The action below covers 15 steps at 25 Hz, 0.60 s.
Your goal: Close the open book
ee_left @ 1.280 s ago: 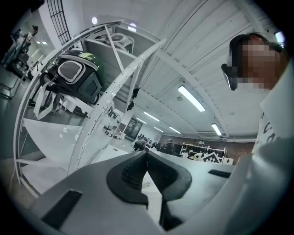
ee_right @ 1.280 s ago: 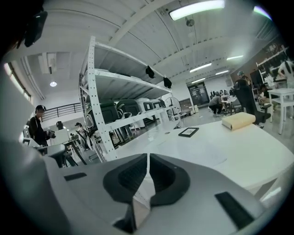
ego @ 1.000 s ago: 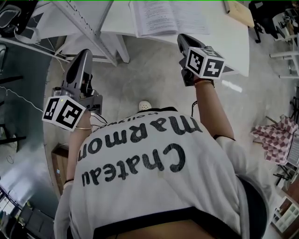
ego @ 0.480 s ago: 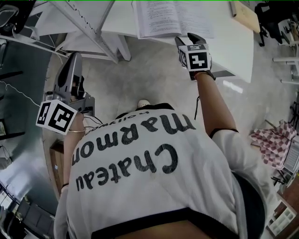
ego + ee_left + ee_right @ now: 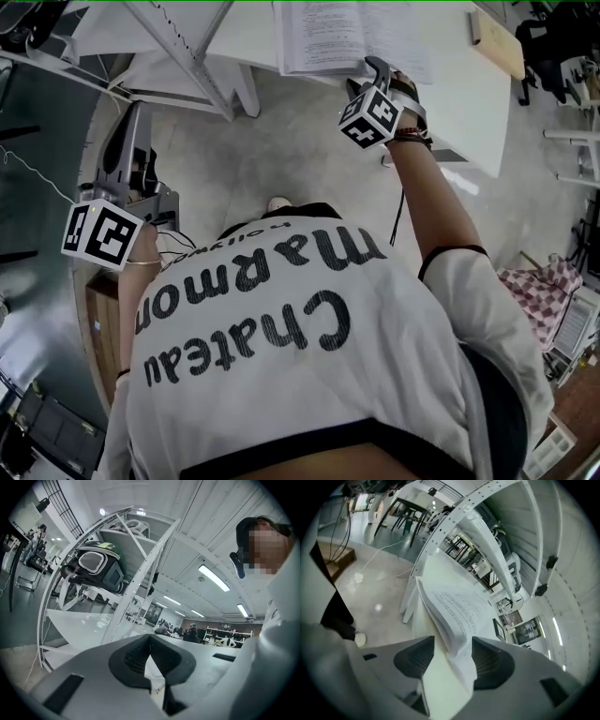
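Note:
The open book [image 5: 323, 37] lies on the white table [image 5: 450, 84] at the top of the head view, its printed pages facing up. My right gripper [image 5: 375, 66] is at the book's near edge. Its jaws have just been opening, and in the right gripper view the book [image 5: 454, 611] has its right-hand stack of pages reaching in between the spread pads of the right gripper [image 5: 451, 644], which do not press on it. My left gripper [image 5: 131, 117] hangs off the table at the left beside the rack; in its own view the left gripper [image 5: 150, 637] holds nothing and its pad tips meet.
A white metal rack frame [image 5: 178, 47] stands left of the table. A pale wooden board [image 5: 497, 42] lies at the table's right end. A cardboard box [image 5: 98, 328] sits on the floor at the left, a checked cloth [image 5: 539, 291] at the right.
My right gripper has rolled, moved to the book's near edge and opened around its pages. The left gripper has drifted a little to the left.

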Available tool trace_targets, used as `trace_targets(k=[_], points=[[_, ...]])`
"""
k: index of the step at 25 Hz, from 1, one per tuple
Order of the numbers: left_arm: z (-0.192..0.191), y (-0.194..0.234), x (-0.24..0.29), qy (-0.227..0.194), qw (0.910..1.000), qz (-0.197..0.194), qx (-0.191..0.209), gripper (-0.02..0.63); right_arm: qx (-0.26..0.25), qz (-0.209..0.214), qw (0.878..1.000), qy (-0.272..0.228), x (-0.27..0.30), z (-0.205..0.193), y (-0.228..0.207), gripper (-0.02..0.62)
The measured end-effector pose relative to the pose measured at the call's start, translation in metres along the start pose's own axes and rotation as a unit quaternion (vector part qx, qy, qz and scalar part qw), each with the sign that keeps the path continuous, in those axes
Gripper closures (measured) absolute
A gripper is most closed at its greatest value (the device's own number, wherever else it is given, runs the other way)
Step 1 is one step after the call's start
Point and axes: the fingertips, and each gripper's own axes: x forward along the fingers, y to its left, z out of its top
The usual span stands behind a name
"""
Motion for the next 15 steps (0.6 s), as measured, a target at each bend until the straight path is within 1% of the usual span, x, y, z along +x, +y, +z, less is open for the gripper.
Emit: trace_targets(k=[5, 11, 15], points=[[-0.001, 0.004, -0.006, -0.005, 0.9999, 0.011, -0.004, 0.583, -0.072, -0.022, 0.997, -0.003, 0.007, 0.008, -0.004, 0.356], [0.002, 0.006, -0.008, -0.014, 0.9998, 0.016, -0.006, 0.583, -0.136, -0.023, 0.990, 0.002, 0.013, 0.015, -0.005, 0.354], [0.001, 0.006, -0.008, -0.015, 0.9997, 0.018, -0.009, 0.583, -0.158, -0.029, 0.987, -0.004, 0.012, 0.019, -0.003, 0.353]])
